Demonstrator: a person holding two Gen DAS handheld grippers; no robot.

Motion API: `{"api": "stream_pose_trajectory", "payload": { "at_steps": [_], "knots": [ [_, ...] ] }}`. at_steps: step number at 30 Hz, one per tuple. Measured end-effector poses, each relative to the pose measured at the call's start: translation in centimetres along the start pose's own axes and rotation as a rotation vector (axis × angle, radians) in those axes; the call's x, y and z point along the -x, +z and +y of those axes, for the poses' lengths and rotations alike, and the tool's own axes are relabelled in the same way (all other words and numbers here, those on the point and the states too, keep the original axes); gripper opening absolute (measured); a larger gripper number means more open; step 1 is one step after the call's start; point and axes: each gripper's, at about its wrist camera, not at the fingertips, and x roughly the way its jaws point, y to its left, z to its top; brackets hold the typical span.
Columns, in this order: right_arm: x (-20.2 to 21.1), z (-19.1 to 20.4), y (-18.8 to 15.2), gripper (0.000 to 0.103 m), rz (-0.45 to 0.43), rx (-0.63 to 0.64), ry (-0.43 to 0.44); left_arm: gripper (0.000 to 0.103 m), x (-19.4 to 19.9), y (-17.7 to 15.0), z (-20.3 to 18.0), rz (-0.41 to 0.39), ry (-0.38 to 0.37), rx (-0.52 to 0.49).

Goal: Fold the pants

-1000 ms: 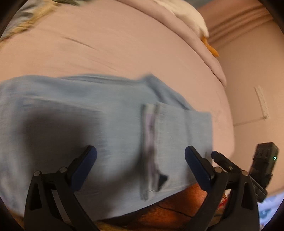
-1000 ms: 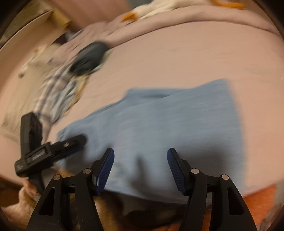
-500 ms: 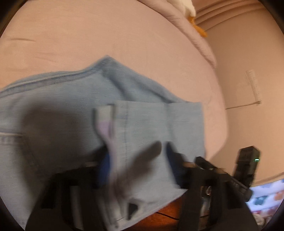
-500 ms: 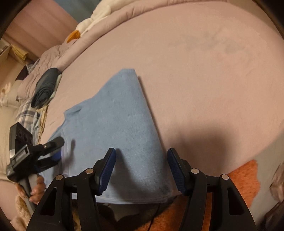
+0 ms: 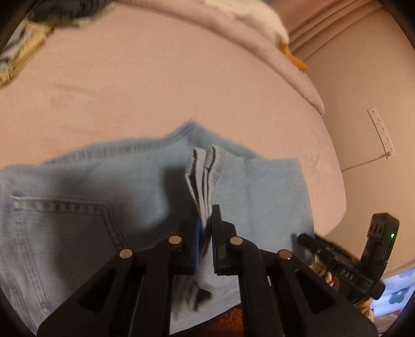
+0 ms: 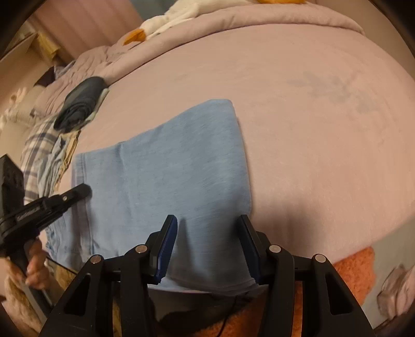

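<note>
Light blue jeans (image 5: 103, 186) lie folded on the pink bed, back pocket at the lower left. My left gripper (image 5: 206, 228) is shut on a doubled hem edge of the jeans, and the pinched fabric stands up between its pads. In the right wrist view the jeans (image 6: 168, 168) show as a smooth blue rectangle. My right gripper (image 6: 207, 246) straddles their near right corner. Its jaws are closing, with the cloth lying flat between the pads and not pressed. The left gripper (image 6: 52, 204) shows there at the left edge, and the right gripper (image 5: 337, 261) shows at the lower right of the left wrist view.
The pink bed sheet (image 6: 324, 129) stretches far beyond the jeans. A dark rolled garment (image 6: 80, 103) and plaid cloth (image 6: 39, 145) lie at the bed's left. A white plush (image 6: 176, 18) sits at the head. An orange rug (image 6: 352, 272) lies below the near edge.
My left gripper has gone from wide open to shut on the jeans' hem edge, lifting it slightly. The right jaws have narrowed a little over the near corner.
</note>
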Motion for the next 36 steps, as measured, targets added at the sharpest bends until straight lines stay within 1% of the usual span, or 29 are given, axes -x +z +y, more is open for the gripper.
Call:
{"api": "stream_pose_trajectory", "payload": {
  "at_steps": [3, 4, 7, 8, 9, 10, 11, 12, 15, 17, 19, 21, 26, 29, 34, 36],
  "knots": [
    [-0.2, -0.1, 0.6, 0.051, -0.013, 0.023, -0.079, 0.009, -1.8, 0.0, 0.4, 0.027, 0.044, 0.008],
    [-0.2, -0.4, 1.0, 0.051, -0.025, 0.015, -0.086, 0.012, -2.3, 0.3, 0.4, 0.031, 0.058, 0.008],
    [0.3, -0.7, 3.2, 0.051, -0.084, -0.013, -0.062, 0.013, -2.8, 0.4, 0.4, 0.036, 0.070, 0.000],
    [0.2, -0.7, 4.1, 0.043, -0.100, -0.006, -0.059, 0.013, -2.8, 0.5, 0.3, 0.039, 0.073, -0.004],
    [0.0, -0.5, 4.8, 0.025, -0.104, 0.007, -0.073, 0.013, -2.8, 0.5, 0.2, 0.041, 0.078, -0.008],
    [-0.5, -0.3, 5.6, 0.019, -0.103, 0.025, -0.087, 0.013, -2.8, 0.6, 0.2, 0.041, 0.080, -0.009],
    [-1.1, -0.3, 6.2, 0.015, -0.102, 0.041, -0.094, 0.014, -2.7, 0.6, 0.2, 0.040, 0.082, -0.011],
    [-1.8, 0.0, 6.8, 0.015, -0.096, 0.051, -0.094, 0.013, -2.6, 0.5, 0.1, 0.045, 0.081, -0.013],
    [-4.2, 0.5, 7.8, 0.015, -0.053, 0.045, -0.119, 0.019, -2.5, -0.2, 0.2, 0.052, 0.078, -0.020],
    [-5.0, 0.0, 7.1, 0.015, -0.023, 0.019, -0.120, 0.021, -2.4, -0.7, 0.1, 0.048, 0.084, -0.033],
    [-5.1, -0.7, 5.7, 0.015, 0.008, 0.000, -0.100, 0.022, -2.3, -1.2, 0.0, 0.044, 0.094, -0.050],
    [-4.5, -1.0, 3.9, 0.015, 0.001, 0.002, -0.078, 0.023, -2.4, -1.3, -0.3, 0.040, 0.102, -0.055],
    [-2.4, -1.5, 0.8, 0.015, 0.012, 0.017, -0.074, 0.026, -2.6, -1.8, -0.6, 0.039, 0.101, -0.039],
    [-1.4, -2.4, -0.8, 0.015, 0.018, 0.000, -0.061, 0.028, -2.3, -2.7, -0.5, 0.032, 0.101, -0.039],
    [-0.4, -3.5, -2.6, 0.015, -0.004, -0.026, -0.042, 0.029, -2.1, -3.9, -0.6, 0.003, 0.111, -0.069],
    [-0.8, -3.1, -2.9, 0.015, 0.001, -0.042, -0.038, 0.030, -2.0, -4.4, -0.7, -0.013, 0.110, -0.070]
  ]
}}
